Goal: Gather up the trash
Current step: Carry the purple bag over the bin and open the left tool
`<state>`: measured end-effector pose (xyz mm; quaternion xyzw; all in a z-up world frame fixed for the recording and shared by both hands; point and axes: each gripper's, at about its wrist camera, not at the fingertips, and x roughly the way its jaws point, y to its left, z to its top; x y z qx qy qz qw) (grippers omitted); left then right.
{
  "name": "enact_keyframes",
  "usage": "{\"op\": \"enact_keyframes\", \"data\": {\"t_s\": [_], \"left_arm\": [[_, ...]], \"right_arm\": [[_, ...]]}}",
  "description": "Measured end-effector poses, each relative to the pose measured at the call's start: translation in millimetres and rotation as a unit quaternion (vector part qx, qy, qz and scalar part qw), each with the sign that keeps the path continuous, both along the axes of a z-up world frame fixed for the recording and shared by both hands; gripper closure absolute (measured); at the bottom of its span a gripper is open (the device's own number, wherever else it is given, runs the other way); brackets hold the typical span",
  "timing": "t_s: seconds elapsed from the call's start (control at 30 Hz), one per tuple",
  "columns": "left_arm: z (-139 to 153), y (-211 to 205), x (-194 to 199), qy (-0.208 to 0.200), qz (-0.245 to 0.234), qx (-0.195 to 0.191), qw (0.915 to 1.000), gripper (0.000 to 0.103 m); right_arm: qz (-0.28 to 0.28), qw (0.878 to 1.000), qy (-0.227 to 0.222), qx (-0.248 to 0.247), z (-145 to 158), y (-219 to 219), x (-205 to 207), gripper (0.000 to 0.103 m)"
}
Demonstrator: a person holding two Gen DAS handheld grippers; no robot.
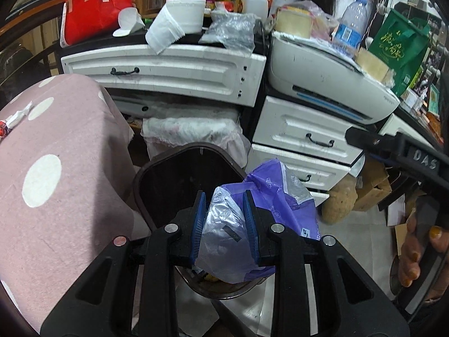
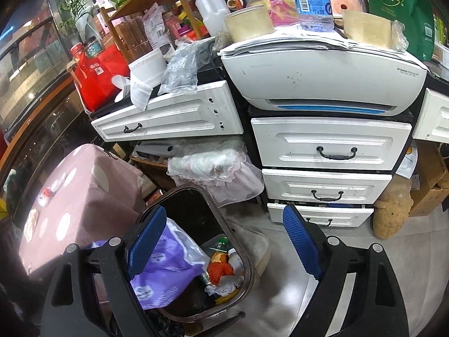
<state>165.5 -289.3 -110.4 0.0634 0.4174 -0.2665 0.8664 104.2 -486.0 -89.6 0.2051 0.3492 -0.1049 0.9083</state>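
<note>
My left gripper is shut on a purple and clear plastic bag, which bulges out between the blue pads. It hangs just over the open brown trash bin on the floor. In the right wrist view the same bag sits low over the bin, above an orange foam net and crumpled paper inside. My right gripper stands wide open above the bin's far side with nothing between its fingers. It also shows at the right edge of the left wrist view, the right gripper held by a hand.
A pink polka-dot covered seat with small wrappers stands left of the bin. Behind are white drawers, a printer, and a cluttered desktop with a tissue roll, a clear plastic bag and a water bottle.
</note>
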Motion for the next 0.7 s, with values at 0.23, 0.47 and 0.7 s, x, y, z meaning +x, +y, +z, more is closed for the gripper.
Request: {"op": "enact_keyframes", "data": {"t_s": [0.23, 0.47, 0.7], "left_arm": [[-24, -15, 6, 0.023, -0.003, 0.035, 0.9991, 0.075], [-38, -23, 6, 0.035, -0.013, 0.051, 0.9980, 0.023], [-27, -20, -8, 0.021, -0.033, 0.034, 0.9986, 0.012]], "right_arm": [[-0.003, 1.000, 0.002, 0.006, -4, -3, -1, 0.019], [-0.005, 1.000, 0.006, 0.010, -6, -5, -1, 0.019], [-0.009, 1.000, 0.002, 0.010, -6, -7, -3, 0.017]]}}
